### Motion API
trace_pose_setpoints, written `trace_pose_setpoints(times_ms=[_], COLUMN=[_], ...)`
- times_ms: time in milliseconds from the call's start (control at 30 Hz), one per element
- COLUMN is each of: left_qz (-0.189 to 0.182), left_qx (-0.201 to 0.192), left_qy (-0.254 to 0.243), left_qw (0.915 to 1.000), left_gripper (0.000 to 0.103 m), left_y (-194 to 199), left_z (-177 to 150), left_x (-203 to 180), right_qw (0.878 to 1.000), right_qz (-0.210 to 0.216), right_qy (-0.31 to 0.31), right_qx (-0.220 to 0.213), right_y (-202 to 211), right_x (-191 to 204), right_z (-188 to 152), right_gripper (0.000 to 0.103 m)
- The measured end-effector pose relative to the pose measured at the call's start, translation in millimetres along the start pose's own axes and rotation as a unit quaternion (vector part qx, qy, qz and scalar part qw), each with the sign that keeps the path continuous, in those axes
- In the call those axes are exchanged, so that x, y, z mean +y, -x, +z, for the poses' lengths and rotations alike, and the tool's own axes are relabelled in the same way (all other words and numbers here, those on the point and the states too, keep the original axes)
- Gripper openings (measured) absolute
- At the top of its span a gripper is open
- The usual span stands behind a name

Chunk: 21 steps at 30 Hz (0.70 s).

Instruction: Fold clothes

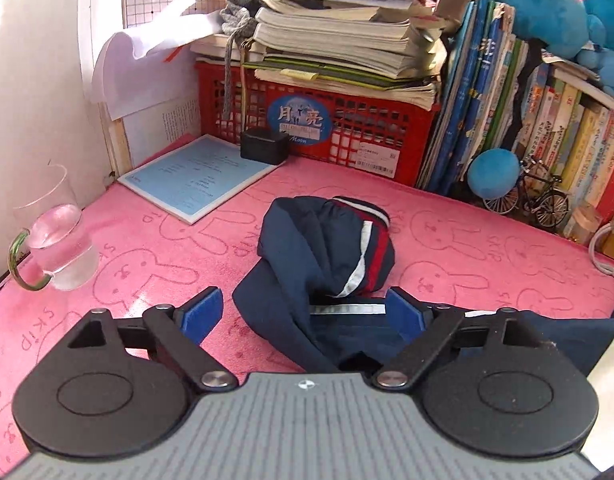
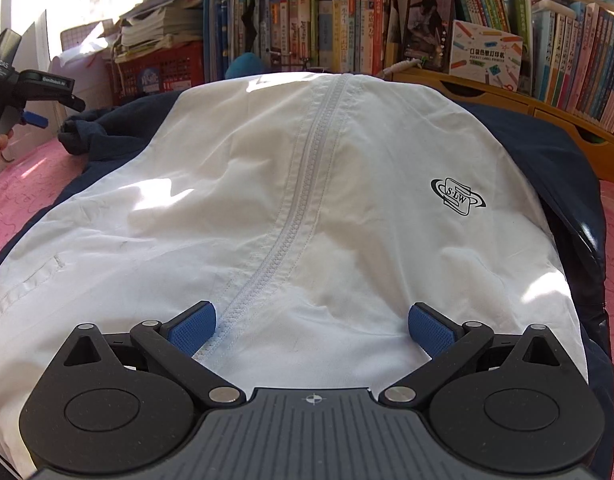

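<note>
1. Two wide-spread jaws are shown on the left gripper (image 1: pixel 305 312), nothing held; a bunched navy sleeve (image 1: pixel 327 240) lies on the pink towel (image 1: pixel 467 240).
2. Right gripper (image 2: pixel 311 330) is seen gaping, empty, over the jacket (image 2: pixel 287 184), spread unfolded; folding is judged barely begun.

The pink table cover (image 1: pixel 447 216) at mid-frame looks like soft, matt terry cloth with rabbit outlines pressed into its nap. On it, the navy sleeve (image 1: pixel 327 240) is smooth woven cloth, faintly sheeny. The glass mug (image 1: pixel 55 236) at the left edge is clear and glossy. The red crate (image 1: pixel 359 120) at upper centre is hard latticed plastic. The white jacket front (image 2: pixel 267 200) is thin, matt, lightly creased cloth.
</note>
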<state>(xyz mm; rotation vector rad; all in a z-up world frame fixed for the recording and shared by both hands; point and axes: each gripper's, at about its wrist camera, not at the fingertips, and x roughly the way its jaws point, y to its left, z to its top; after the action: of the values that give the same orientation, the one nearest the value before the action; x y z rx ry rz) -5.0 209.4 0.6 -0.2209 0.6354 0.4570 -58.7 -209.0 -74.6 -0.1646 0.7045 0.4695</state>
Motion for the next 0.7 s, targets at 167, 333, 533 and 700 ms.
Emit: trace_pose_setpoints(times_ms=[167, 333, 533, 700], left_qz=[-0.093, -0.183, -0.21, -0.204], left_qx=[-0.028, 0.0, 0.048, 0.031], left_qy=[-0.092, -0.183, -0.231, -0.252], left_qw=[0.991, 0.966, 0.9487, 0.9457], left_gripper=[0.103, 0.103, 0.103, 0.103], left_y=[40, 54, 42, 37], left_z=[-16, -65, -121, -140], left_x=[-59, -130, -177, -183], right_qw=[1.0, 1.0, 0.998, 0.992], right_qz=[-0.002, -0.004, 0.014, -0.038], right_qy=[-0.001, -0.002, -0.045, -0.081], right_qx=[0.0, -0.001, -0.037, -0.087], right_y=[0, -1, 26, 47], right_x=[1, 1, -23, -75], right_z=[0, -1, 3, 54], right_gripper=[0.103, 0.103, 0.103, 0.103])
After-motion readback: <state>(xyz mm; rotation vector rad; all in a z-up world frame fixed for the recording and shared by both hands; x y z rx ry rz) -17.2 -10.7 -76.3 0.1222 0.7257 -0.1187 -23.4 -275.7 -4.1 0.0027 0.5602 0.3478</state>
